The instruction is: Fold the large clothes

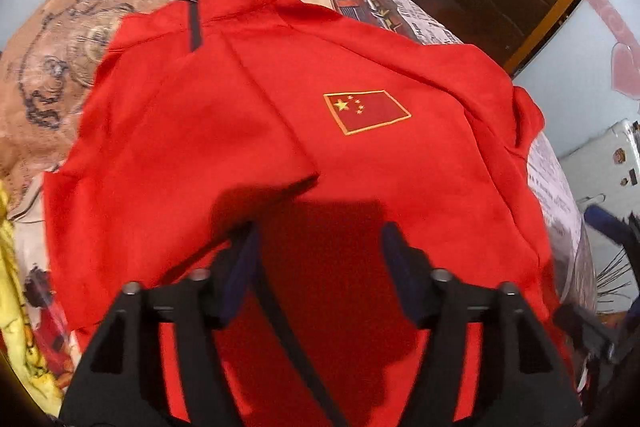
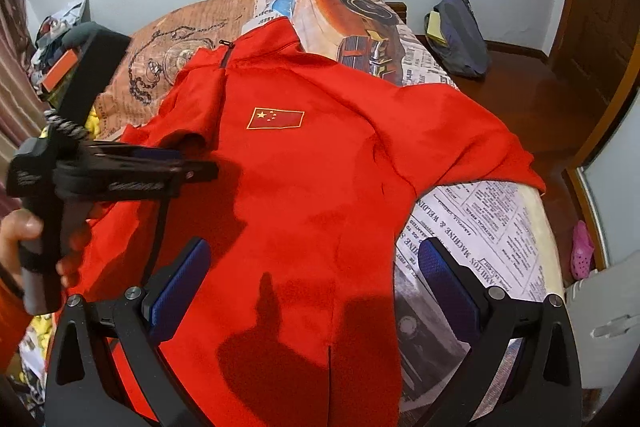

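- Both tongs gape with nothing in them: left tongs [image 1: 318, 239] hover over the folded-in sleeve, right tongs [image 2: 314, 263] over the hem.
- Red jacket [image 2: 304, 167] lies flat on the bed [image 2: 480, 219], collar away from me, long axis running straight ahead.
- Its unfolded sleeve [image 2: 472, 143] lies nearest my right tongs; I'd judge that one goes next.

Red zip-neck jacket [image 2: 304, 187] with embroidered flag patch [image 2: 275, 118] spread on newspaper-print bedsheet [image 2: 472, 215]. Right tongs [image 2: 316, 279], blue pads apart, above its hem; left tongs [image 2: 176, 165] over the folded-in sleeve, hand-held [image 2: 20, 243].
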Demonstrator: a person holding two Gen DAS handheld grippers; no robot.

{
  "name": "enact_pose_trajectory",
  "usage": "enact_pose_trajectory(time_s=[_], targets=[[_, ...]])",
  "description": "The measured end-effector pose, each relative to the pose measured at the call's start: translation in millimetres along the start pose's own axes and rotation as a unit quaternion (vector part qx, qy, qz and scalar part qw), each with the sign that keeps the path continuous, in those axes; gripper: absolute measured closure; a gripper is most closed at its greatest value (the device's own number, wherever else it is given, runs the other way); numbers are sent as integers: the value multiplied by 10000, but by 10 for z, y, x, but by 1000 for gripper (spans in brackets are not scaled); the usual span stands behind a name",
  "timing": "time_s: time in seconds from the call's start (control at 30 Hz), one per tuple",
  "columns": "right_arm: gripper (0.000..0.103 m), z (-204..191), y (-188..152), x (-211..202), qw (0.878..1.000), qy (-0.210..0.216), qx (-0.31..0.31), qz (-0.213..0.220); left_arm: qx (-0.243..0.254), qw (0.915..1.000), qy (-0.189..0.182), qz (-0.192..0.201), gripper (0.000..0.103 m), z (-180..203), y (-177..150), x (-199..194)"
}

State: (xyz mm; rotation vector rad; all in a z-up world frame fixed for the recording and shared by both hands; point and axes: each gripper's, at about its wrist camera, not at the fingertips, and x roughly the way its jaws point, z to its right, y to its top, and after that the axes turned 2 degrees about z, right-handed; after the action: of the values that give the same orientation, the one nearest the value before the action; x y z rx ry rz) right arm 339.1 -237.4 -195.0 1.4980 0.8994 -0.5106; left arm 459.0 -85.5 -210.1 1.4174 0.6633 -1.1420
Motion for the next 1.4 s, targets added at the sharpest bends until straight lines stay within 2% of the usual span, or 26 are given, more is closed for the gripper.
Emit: enact_pose_trajectory(time_s=[0.1,0.2,0.27,0.37,0.47,0.73,0.97,1.03,1.17,1.2,1.33,1.4], targets=[[0,-80,27,-36,9998,-61,-165,25,191,9994,215,196,34,-90,-139,-259],[0,-212,65,-66,9992,-69,-384,89,272,9971,533,462,23,-273,-288,-519],[0,-334,113,-53,9983,-64,-556,132,226,9950,736,629,20,-460,-390,-685],[0,-543,170,-2,9965,-51,-820,169,-12,9922,1013,731,19,-815,-558,-863],[0,-797,238,95,9929,-31,-1177,174,-495,9894,1149,732,19,-1265,-742,-967],[0,-1555,344,615,9709,-123,-2390,32,-1702,9757,1260,556,19,-2179,-1292,-983],[3,-1964,303,1038,9442,-375,-3272,-43,-1989,9700,1328,434,19,-2409,-1675,-898],[18,-1996,328,1118,9392,-490,-3398,-7,-1996,9705,1295,391,19,-2428,-1732,-865],[34,-2022,424,1232,9365,-471,-3474,-100,-1899,9734,1231,358,19,-2390,-1791,-801],[41,-2034,432,1248,9371,-442,-3460,-118,-1877,9739,1230,356,19,-2385,-1792,-787],[72,-2039,489,1256,9444,37,-3277,-283,-1721,9767,1233,368,19,-2325,-1757,-729],[84,-2054,496,1241,9447,215,-3262,-275,-1653,9777,1241,380,19,-2290,-1716,-710]])
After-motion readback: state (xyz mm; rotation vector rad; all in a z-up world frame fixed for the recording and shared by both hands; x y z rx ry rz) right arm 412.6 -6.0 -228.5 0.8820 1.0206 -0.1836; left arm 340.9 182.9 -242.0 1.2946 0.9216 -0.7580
